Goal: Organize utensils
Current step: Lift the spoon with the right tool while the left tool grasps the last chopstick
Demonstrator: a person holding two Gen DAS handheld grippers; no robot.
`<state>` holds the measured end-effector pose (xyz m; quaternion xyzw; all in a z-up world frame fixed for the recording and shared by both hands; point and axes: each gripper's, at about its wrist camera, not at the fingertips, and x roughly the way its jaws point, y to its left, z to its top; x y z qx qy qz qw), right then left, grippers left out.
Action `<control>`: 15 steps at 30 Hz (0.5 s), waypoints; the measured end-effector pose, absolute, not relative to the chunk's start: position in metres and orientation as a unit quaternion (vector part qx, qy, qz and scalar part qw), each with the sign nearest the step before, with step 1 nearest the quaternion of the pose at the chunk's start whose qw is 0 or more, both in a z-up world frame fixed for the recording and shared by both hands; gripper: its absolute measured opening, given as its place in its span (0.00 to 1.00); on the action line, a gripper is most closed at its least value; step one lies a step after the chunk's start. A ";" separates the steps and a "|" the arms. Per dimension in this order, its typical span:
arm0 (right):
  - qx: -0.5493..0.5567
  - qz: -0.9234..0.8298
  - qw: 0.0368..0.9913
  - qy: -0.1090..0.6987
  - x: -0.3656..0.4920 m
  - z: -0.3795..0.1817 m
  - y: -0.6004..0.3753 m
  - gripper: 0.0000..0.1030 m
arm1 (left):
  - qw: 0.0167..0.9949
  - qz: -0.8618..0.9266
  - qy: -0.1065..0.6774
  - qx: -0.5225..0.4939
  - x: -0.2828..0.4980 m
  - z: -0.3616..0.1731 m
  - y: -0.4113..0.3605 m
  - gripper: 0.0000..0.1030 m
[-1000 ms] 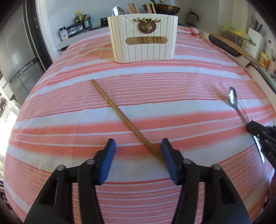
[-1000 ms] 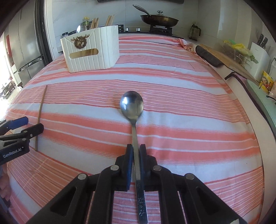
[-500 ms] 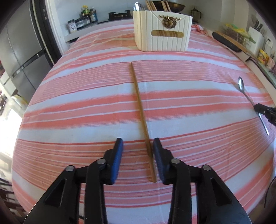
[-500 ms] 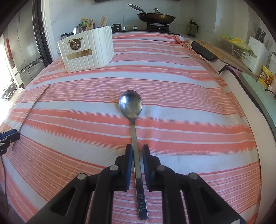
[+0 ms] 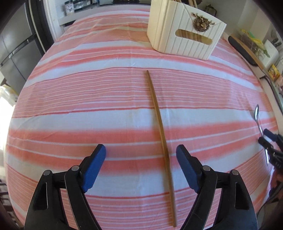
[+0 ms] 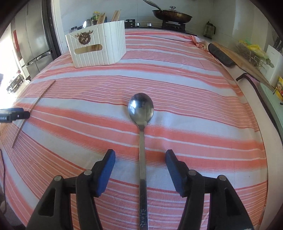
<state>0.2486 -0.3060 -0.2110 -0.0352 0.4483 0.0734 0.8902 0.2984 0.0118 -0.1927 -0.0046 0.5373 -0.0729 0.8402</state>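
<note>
A wooden chopstick [image 5: 160,120] lies on the striped cloth and runs between the fingers of my left gripper [image 5: 141,154], nearer the right finger; the gripper is open and not holding it. A steel spoon [image 6: 141,123] lies bowl-away on the cloth, its handle between the fingers of my open right gripper [image 6: 140,159]. The white ribbed utensil holder [image 5: 184,30] stands at the far side, with chopsticks sticking out of it; it also shows in the right wrist view [image 6: 98,47]. The chopstick [image 6: 33,108] and left gripper tip show at the left of the right wrist view.
The table is covered by an orange and white striped cloth [image 6: 176,88]. A pan [image 6: 172,16] sits on a stove behind it. A wooden board with a black handle [image 6: 221,54] lies along the right edge. A fridge [image 6: 31,44] stands to the left.
Both grippers have opened wide. The right gripper has let go of the spoon handle, which now lies free. The left gripper has moved so the chopstick runs straight ahead.
</note>
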 end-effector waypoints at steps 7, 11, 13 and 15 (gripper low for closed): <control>-0.034 0.085 0.889 0.449 0.276 -0.211 -0.312 0.59 | 0.847 -0.065 0.527 0.036 0.339 -0.196 -0.010 0.75; -0.041 0.093 0.891 0.443 0.296 -0.211 -0.310 0.59 | 0.849 -0.063 0.524 0.033 0.354 -0.195 -0.012 0.69; -0.039 0.093 0.892 0.441 0.305 -0.211 -0.307 0.61 | 0.850 -0.062 0.523 0.030 0.359 -0.194 -0.012 0.58; -0.039 0.090 0.894 0.438 0.311 -0.211 -0.301 0.60 | 0.853 -0.060 0.518 0.027 0.358 -0.192 -0.012 0.49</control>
